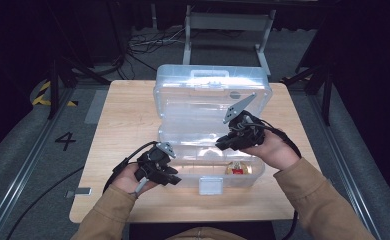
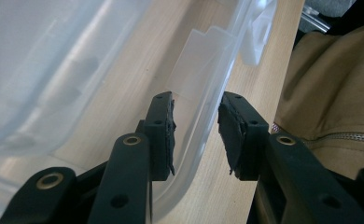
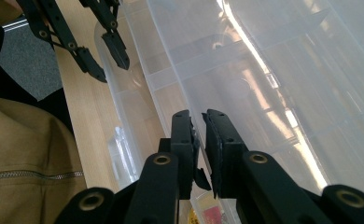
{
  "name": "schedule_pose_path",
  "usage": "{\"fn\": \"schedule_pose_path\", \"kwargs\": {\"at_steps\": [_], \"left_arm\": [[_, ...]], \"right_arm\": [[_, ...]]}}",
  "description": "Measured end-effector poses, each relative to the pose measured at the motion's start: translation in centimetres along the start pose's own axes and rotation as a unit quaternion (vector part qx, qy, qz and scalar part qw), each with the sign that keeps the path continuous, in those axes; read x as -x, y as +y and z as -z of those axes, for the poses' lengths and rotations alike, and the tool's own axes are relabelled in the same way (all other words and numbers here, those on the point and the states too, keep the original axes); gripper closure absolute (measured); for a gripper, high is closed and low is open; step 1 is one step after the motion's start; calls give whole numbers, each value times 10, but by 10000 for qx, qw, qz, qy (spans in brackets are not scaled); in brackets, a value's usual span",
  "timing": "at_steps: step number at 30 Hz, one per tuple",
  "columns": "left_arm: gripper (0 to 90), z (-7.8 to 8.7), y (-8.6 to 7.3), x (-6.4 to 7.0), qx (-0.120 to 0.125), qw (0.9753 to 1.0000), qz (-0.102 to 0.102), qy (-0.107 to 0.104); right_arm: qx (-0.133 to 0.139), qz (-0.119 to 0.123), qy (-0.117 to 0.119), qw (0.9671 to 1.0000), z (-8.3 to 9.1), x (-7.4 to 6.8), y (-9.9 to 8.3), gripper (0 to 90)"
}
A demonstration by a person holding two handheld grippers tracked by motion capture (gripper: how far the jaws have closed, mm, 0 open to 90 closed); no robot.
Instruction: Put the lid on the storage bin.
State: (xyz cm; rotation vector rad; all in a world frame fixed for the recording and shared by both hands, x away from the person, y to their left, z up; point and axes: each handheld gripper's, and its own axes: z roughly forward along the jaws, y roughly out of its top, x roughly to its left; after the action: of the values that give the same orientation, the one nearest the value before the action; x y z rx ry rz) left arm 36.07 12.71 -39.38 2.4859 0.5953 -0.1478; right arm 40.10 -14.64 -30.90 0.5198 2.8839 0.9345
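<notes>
Clear plastic box (image 1: pixel 210 125) sits open on the wooden table (image 1: pixel 123 120), its lid (image 1: pixel 213 90) standing up at the far side and its shallow base lying toward the person. The left gripper (image 1: pixel 170 179) is down at the near left corner of the base, and in the left gripper view its fingers (image 2: pixel 164 133) stand wide apart with the box's front wall rising between them, one pad inside the wall and one outside, neither yet pressing on it as far as I can see. The right gripper (image 1: pixel 222 144) hangs over the middle of the base; in the right gripper view its fingers (image 3: pixel 185 140) are nearly together with only a thin slit between them, and I can't make out anything held there. A small gold and red object (image 1: pixel 239 169) lies in the base just below and to the near side of those right fingers, apart from them. The latch tab (image 1: pixel 210 186) hangs at the front wall, off to the right of the left fingers. My guess is the opening is finished and the handling of the contents or the closing is yet to come.
</notes>
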Motion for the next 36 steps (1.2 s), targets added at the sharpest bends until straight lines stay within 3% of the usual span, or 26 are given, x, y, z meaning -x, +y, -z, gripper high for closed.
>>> {"fn": "schedule_pose_path", "kwargs": {"at_steps": [11, 20, 24, 25, 27, 29, 30, 34, 36], "left_arm": [[683, 28, -1, 1, 422, 9991, 3, -52], [711, 50, 1, 4, 930, 9956, 25, 74], [720, 59, 2, 5, 1276, 9916, 61, 179], [720, 62, 1, 5, 1477, 9888, 102, 205], [725, 65, 0, 4, 1557, 9874, 133, 231], [739, 70, -2, 3, 1785, 9833, 247, 257], [744, 70, -2, 3, 1785, 9833, 247, 257], [755, 74, -2, 3, 2021, 9786, 299, 268], [762, 74, -2, 3, 2055, 9776, 320, 330]], "right_arm": [[-30, -10, 22, 10000, 0, -1, 0, 819], [-10, -12, 35, 10000, -1, -1, -1, 819], [33, 12, 43, 10000, -1, -1, -2, 818], [37, 18, 38, 10000, -1, -1, -2, 818], [50, 14, 30, 10000, -1, -1, -2, 818], [74, 50, 40, 10000, -1, -1, -3, 818], [74, 50, 40, 10000, -1, -1, -3, 818], [116, 56, 31, 9999, -1, -1, -5, 818], [118, 61, 29, 9999, -1, -1, -5, 818]]}}
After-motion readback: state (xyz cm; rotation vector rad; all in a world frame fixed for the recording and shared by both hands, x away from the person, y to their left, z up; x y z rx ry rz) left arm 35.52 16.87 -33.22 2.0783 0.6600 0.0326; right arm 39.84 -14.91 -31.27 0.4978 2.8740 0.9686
